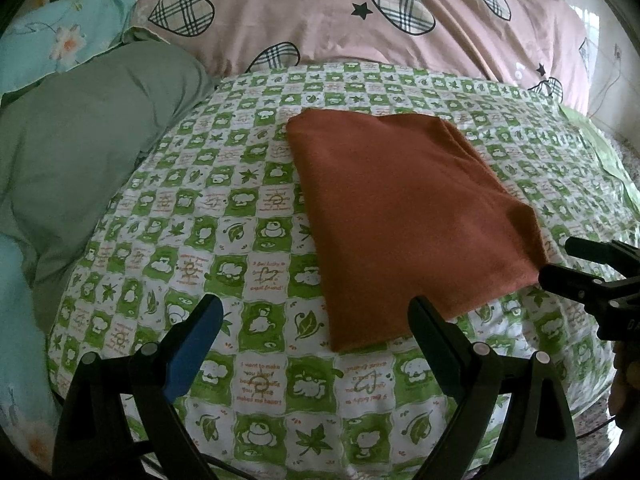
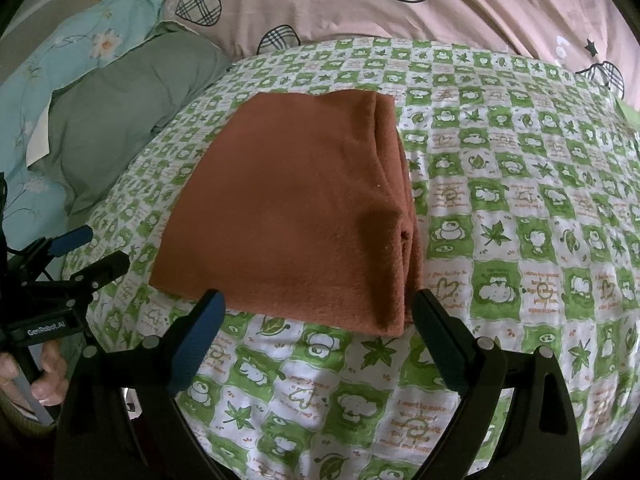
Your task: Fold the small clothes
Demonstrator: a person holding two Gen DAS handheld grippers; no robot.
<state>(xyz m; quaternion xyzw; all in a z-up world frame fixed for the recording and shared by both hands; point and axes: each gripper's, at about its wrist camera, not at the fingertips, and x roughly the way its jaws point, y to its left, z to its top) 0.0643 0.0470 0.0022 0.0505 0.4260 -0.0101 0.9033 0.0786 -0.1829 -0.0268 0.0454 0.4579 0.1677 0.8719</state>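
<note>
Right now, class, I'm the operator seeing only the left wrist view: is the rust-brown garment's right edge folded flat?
Observer: The right wrist view shows the rust-brown garment with several layers stacked along that edge.
Operator: Where is my right hand-held gripper?
Observer: The right hand-held gripper is open, fingertips at the garment's near edge, holding nothing.
Operator: And my left one?
Observer: A hand holds the left hand-held gripper, open, left of the garment.
</note>
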